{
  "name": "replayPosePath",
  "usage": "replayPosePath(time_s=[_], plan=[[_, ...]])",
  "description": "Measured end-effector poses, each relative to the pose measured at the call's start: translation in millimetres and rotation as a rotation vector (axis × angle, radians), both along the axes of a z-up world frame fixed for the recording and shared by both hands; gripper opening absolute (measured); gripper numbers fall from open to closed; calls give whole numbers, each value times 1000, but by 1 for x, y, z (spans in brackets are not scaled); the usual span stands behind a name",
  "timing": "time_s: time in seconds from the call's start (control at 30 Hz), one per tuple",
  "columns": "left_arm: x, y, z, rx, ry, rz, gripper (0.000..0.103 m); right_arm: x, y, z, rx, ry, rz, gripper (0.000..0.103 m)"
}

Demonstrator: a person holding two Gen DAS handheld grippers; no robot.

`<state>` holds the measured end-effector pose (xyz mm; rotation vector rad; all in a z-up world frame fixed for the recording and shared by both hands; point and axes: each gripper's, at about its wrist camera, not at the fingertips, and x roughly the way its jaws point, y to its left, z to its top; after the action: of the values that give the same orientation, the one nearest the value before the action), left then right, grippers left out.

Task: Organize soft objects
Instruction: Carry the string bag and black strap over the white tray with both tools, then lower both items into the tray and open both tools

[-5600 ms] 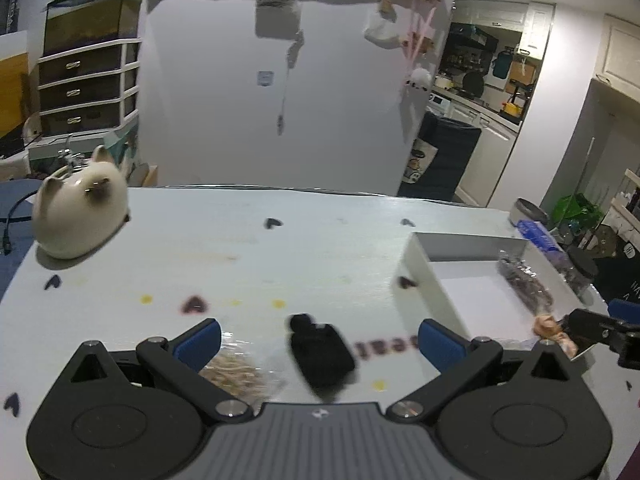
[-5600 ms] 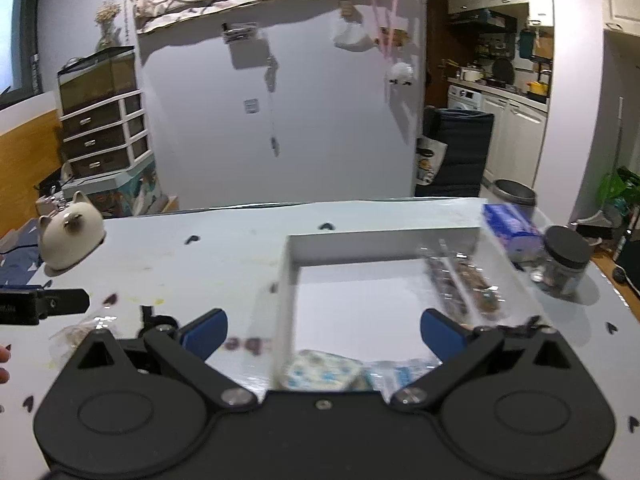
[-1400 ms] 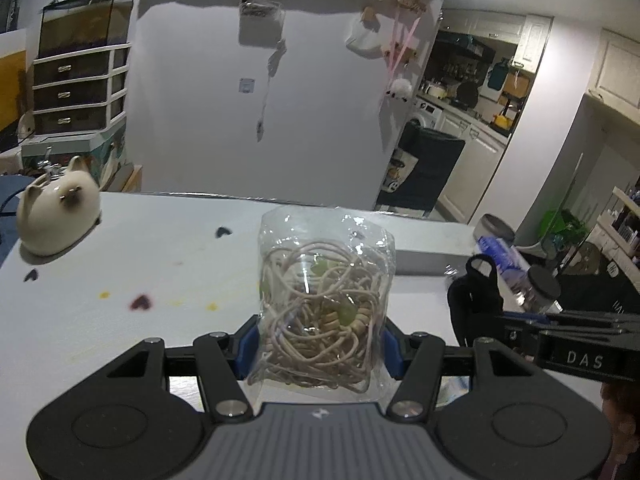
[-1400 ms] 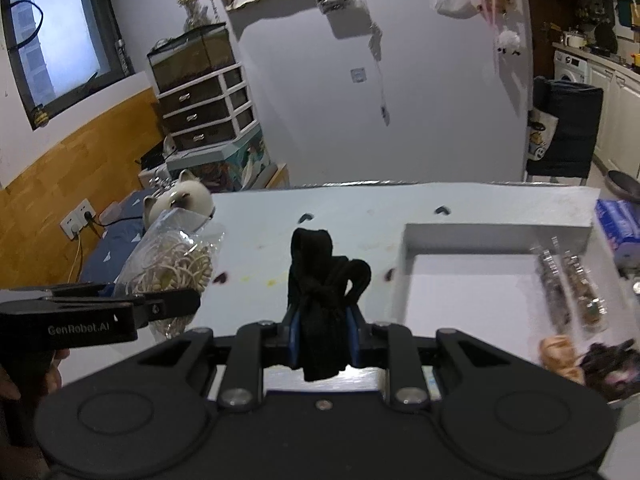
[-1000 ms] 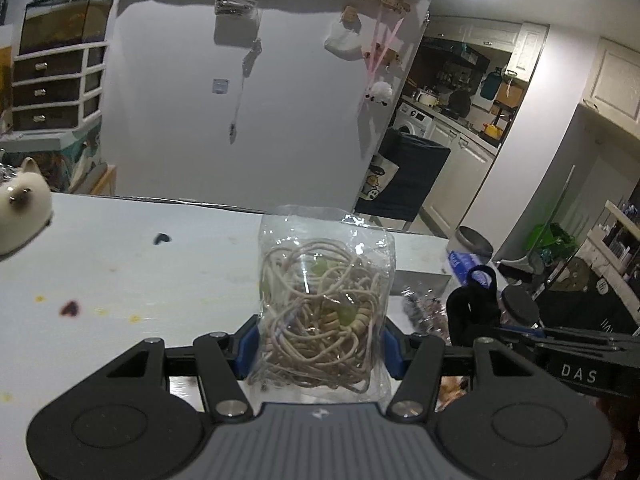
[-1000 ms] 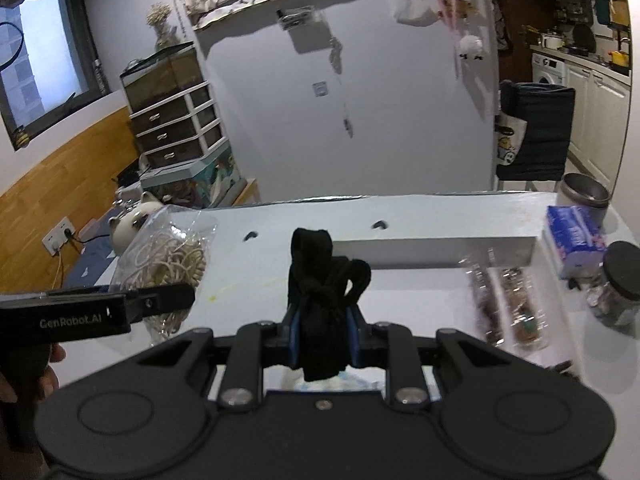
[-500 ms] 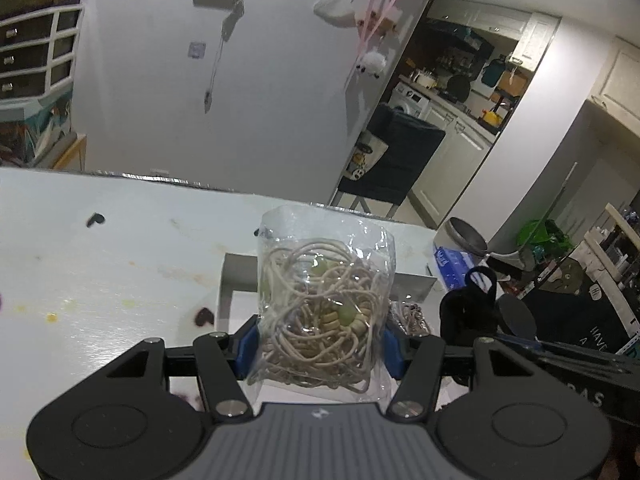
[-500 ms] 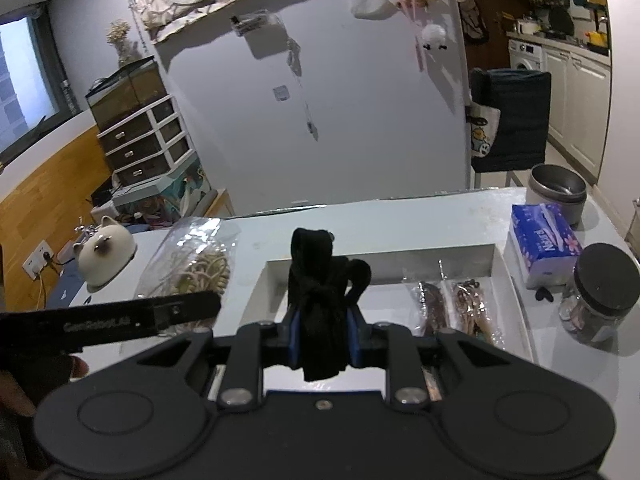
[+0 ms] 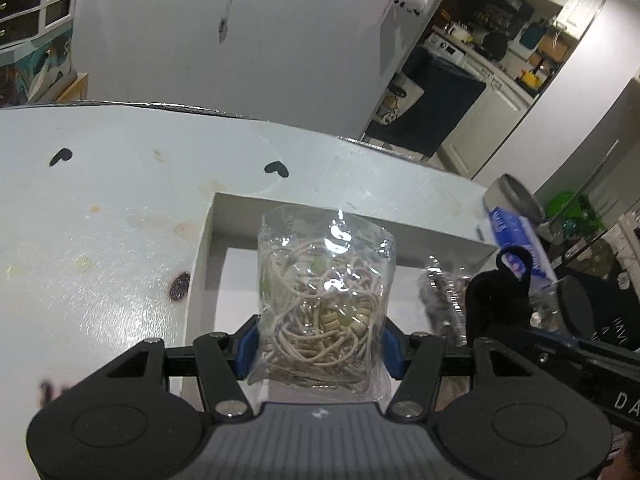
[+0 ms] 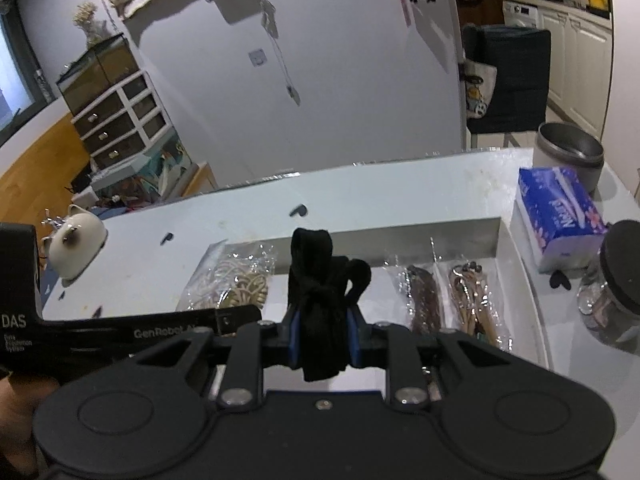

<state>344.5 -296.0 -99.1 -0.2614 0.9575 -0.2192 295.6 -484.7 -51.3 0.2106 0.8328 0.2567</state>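
Observation:
My left gripper [image 9: 320, 346] is shut on a clear bag of beige cord [image 9: 322, 312] and holds it over the left part of the white tray [image 9: 204, 240]. My right gripper [image 10: 322, 336] is shut on a knotted black fabric bundle [image 10: 322, 292], held over the middle of the tray [image 10: 400, 234]. The bag of cord also shows in the right wrist view [image 10: 236, 276], and the black bundle in the left wrist view [image 9: 498, 300]. Two clear packets of dark and tan items [image 10: 448, 296] lie in the tray's right side.
A blue tissue pack [image 10: 560, 216] and a black-lidded jar [image 10: 612, 284] stand right of the tray. A metal bin [image 10: 568, 156] is beyond the table. A cat-shaped ceramic pot [image 10: 76, 248] sits at the far left. The white table [image 9: 100, 208] has small dark marks.
Both grippers picked up their items from the table and carried them right, over the tray. In the last half second both have moved closer to and lower over the tray.

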Motion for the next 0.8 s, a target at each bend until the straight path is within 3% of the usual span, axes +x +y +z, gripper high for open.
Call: replayPosePath(time_s=[0.2,0.27,0.33,0.4,0.47,0.57,0.7,0.8], plan=[[14,-1,-16,12,16,18,63,24,2,-21,3,48,3,25],[14,0,-18,8,10,17,81,31,4,-26,6,61,2,25],[12,2,-15,10,-14,17,82,36,5,-31,11,74,2,25],[8,4,-8,9,-52,16,77,41,5,-36,13,85,1,25],[7,5,0,12,-92,9,59,44,5,-41,14,97,-2,25],[10,5,6,-3,-115,-13,42,50,4,-49,13,111,-4,25],[17,-2,-2,45,-75,-47,33,60,4,-55,14,112,-13,27],[19,-4,-14,80,-37,-52,33,64,4,-53,13,92,-29,41]])
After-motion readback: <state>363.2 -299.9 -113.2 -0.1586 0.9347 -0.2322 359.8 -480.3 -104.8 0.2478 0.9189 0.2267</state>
